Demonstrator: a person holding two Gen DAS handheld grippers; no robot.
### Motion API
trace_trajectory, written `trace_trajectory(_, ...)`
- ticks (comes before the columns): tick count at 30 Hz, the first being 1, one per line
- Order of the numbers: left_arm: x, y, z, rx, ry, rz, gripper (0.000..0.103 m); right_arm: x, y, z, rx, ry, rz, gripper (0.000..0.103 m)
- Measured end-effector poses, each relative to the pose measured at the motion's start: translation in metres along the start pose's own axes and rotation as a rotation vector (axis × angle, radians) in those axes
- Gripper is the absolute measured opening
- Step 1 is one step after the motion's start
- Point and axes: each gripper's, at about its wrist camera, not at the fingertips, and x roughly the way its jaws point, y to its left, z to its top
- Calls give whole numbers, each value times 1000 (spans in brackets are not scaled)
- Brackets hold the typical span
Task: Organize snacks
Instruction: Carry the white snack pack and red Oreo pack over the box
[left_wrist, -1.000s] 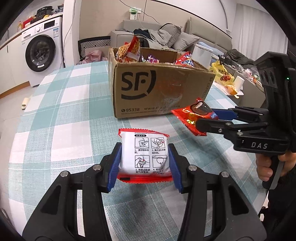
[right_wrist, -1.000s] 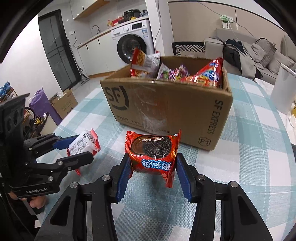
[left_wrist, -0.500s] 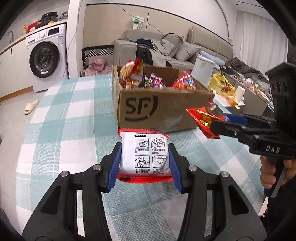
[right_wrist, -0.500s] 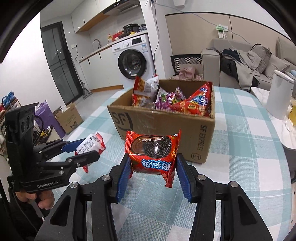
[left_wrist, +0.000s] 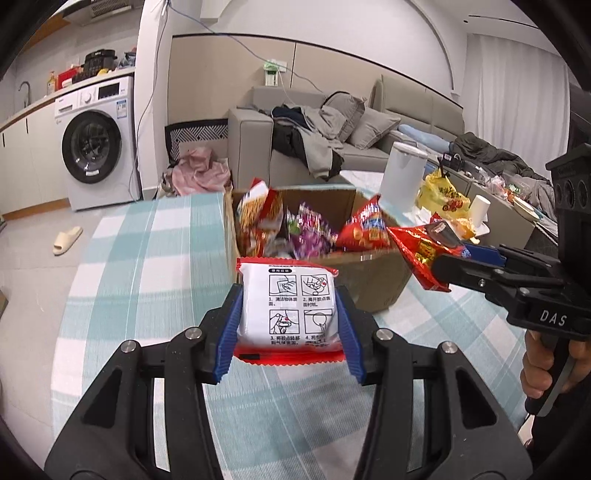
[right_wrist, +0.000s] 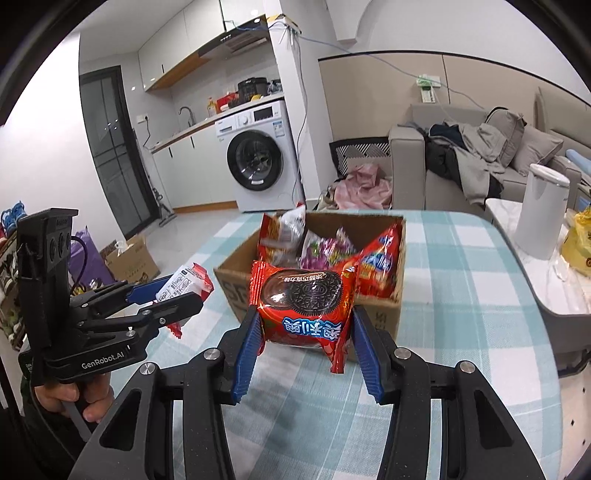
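Note:
My left gripper (left_wrist: 289, 325) is shut on a white packet with red edges and printed instruction pictures (left_wrist: 287, 306), held in the air above the table. My right gripper (right_wrist: 306, 328) is shut on a red Oreo packet (right_wrist: 304, 295). Both hang in front of the open cardboard box (left_wrist: 369, 273), which holds several snack bags. In the left wrist view the right gripper (left_wrist: 448, 260) with the red packet (left_wrist: 421, 245) is at the right. The right wrist view shows the left gripper (right_wrist: 173, 291) with the white packet (right_wrist: 183, 282) at the left.
The box (right_wrist: 236, 284) stands on a round table with a teal checked cloth (right_wrist: 461, 295). A white cylindrical appliance (right_wrist: 541, 216) stands on a side table to the right. A washing machine (left_wrist: 98, 142) and a sofa (left_wrist: 332, 136) are behind.
Both grippers have risen with their packets still held. The view now looks down into the open box, whose contents show more fully.

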Motion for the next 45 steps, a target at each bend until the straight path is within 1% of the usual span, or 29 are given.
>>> trace_trajectory(5, 1, -4, 18, 3, -21, -5, 45, -2, 0, 12, -3, -20, -15, 49)
trace_trajectory(16, 15, -10, 52, 17, -50, -5, 45, 3, -2, 30, -9, -35, -31, 49)
trace_trajectory(24, 30, -3, 71, 6, -62, 7, 45, 12, -1, 45, -11, -43, -35, 49)
trace_trajectory(34, 64, 1, 85, 7, -34, 15, 45, 32, -5, 55, -2, -24, -43, 49)
trace_trajectory(42, 97, 5, 84, 2, 6, 20, 45, 50, -12, 58, 15, 8, -55, 49)
trace_trajectory(45, 107, 5, 83, 13, 10, 33, 45, 57, -16, 58, 16, 21, -59, 49)
